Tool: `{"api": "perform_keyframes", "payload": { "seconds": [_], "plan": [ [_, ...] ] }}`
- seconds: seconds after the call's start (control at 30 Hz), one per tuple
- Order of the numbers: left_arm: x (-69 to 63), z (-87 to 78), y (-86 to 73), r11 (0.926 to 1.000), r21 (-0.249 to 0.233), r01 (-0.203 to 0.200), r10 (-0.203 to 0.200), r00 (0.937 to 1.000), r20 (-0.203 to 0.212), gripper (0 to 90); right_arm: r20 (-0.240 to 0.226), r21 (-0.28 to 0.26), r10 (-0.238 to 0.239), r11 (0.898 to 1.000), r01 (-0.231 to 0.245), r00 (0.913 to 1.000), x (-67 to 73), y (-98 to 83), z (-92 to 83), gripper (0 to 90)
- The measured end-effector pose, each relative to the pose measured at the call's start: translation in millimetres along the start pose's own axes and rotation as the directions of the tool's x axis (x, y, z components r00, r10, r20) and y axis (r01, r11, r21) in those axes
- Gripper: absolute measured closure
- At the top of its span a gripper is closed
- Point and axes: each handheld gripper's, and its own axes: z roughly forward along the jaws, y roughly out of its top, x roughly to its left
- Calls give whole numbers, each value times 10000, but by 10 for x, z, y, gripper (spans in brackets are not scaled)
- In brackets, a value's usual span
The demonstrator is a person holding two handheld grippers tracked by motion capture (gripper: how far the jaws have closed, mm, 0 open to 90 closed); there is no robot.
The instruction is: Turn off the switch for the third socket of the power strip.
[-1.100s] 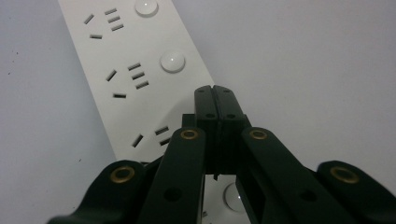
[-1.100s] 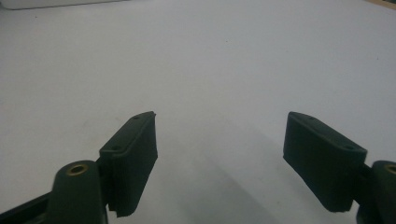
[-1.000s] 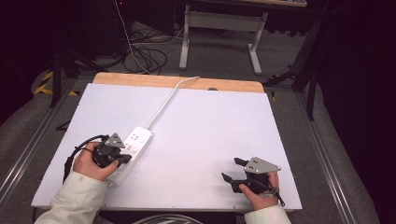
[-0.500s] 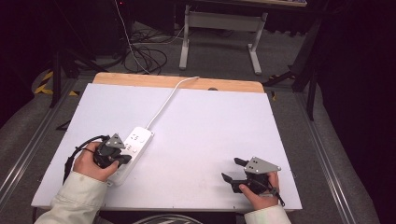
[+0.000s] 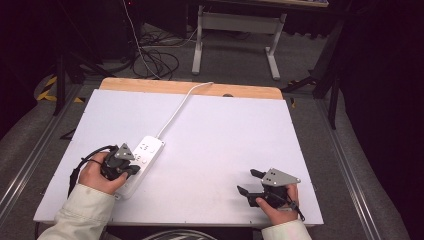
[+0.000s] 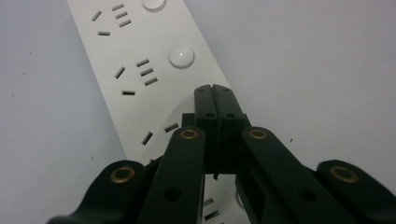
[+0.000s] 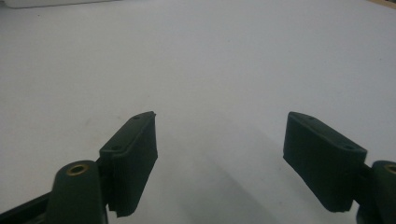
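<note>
Closed left tongs over a white power strip, open right tongs resting apart.

Across the white table [image 5: 215,135], white power strip [image 5: 142,159] at the near left, cable [image 5: 181,105] running to the far edge. No readable writing or brand anywhere. In the left gripper view, slot sockets and round buttons [image 6: 181,55] of the strip. Left gripper [image 6: 215,95] with jaws pressed together, empty, over the strip. Right gripper [image 5: 247,181] at the near right, well apart, jaws wide, holding nothing.

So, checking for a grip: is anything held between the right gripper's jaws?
No, the right gripper stands open over the bare white table.
</note>
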Motion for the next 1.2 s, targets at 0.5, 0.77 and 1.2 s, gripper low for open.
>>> {"api": "perform_keyframes", "payload": {
  "seconds": [0.5,0.77,1.2],
  "plan": [
    [-47,8,0,10000,13,80,-80,9997,-235,899,-22,10,-4,10000,4,10000,7,0,3,263],
    [-81,11,12,9999,123,-74,80,9989,-464,900,-7,47,0,10000,0,10000,6,-1,5,263],
    [-60,12,-4,10000,2,57,-57,9994,-338,900,-19,49,13,10000,-13,10000,8,-1,8,263]
  ]
}}
